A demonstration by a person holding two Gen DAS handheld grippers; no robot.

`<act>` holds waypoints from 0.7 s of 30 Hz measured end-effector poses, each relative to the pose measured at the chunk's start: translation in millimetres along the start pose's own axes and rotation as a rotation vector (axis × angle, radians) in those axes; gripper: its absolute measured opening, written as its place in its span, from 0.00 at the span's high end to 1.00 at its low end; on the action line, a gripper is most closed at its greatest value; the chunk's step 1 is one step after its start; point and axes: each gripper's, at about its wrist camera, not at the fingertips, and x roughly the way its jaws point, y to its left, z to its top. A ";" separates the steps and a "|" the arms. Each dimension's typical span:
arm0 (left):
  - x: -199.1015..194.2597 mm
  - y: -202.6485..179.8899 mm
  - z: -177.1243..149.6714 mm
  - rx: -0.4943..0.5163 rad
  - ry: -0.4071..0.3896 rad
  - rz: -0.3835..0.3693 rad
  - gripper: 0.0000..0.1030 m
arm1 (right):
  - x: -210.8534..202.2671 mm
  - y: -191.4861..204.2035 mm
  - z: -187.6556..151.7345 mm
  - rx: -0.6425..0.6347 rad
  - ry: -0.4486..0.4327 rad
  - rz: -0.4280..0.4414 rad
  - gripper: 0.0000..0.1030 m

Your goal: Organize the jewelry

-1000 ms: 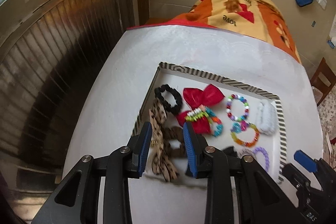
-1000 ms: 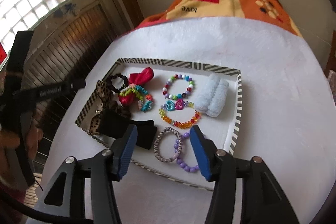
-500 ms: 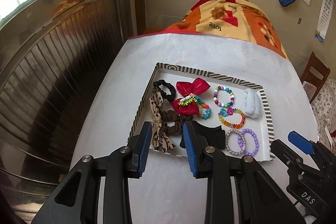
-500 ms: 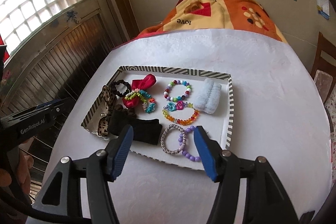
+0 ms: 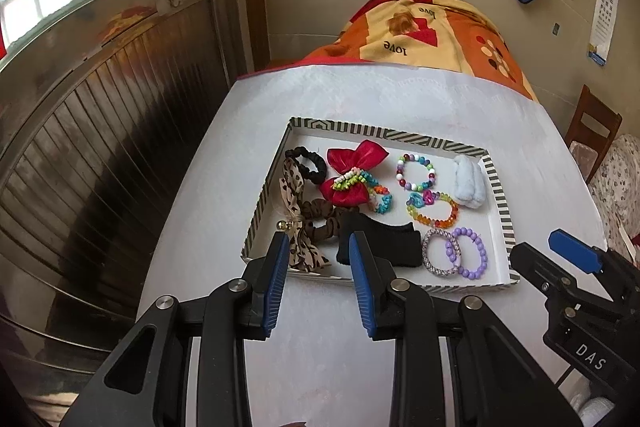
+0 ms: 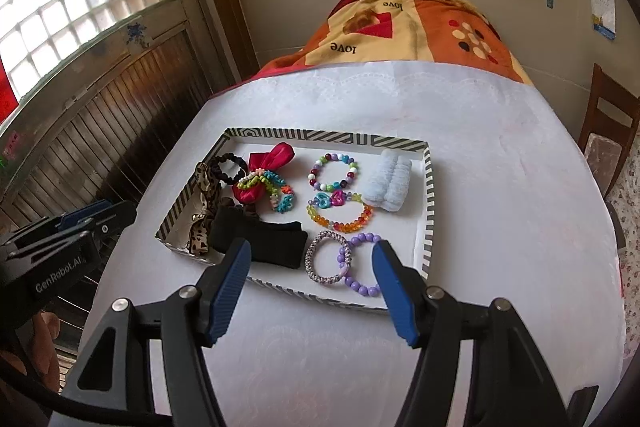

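Compared with a second ago, both grippers sit farther back and higher above the striped tray, so the whole tray now shows in each wrist view instead of filling the foreground. The left gripper has its blue pads parted with nothing between them, much as before; it hangs over the tray's near rim. The right gripper stands wider than before and its jaws are opening, empty, above the near rim.

The tray rests on the white tablecloth and holds all the jewelry and hair pieces. On the left lie a black scrunchie, a leopard-print bow, a brown scrunchie and a red bow with a neon bead bracelet across it. In the middle are a round-bead bracelet and a rainbow crystal bracelet; a pale blue scrunchie sits by the right wall. Nearest are a black fabric band, a silver braided bangle and a purple bead bracelet, touching.
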 end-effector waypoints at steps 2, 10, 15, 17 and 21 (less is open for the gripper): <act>-1.3 -0.6 0.1 0.003 -0.002 -0.001 0.90 | -0.9 0.0 0.1 0.001 0.000 -0.006 0.35; -7.4 -5.0 2.0 0.004 -0.021 -0.001 0.90 | -8.0 -1.3 3.1 -0.003 -0.013 -0.020 0.34; -7.8 -8.5 2.5 0.007 -0.021 0.003 0.90 | -9.1 -3.0 3.8 -0.004 -0.015 -0.020 0.34; -7.5 -9.5 2.6 0.008 -0.021 0.002 0.90 | -9.1 -3.1 3.7 -0.005 -0.015 -0.022 0.34; -6.4 -10.4 3.4 0.013 -0.019 0.003 0.90 | -9.8 -5.3 4.4 0.000 -0.012 -0.019 0.34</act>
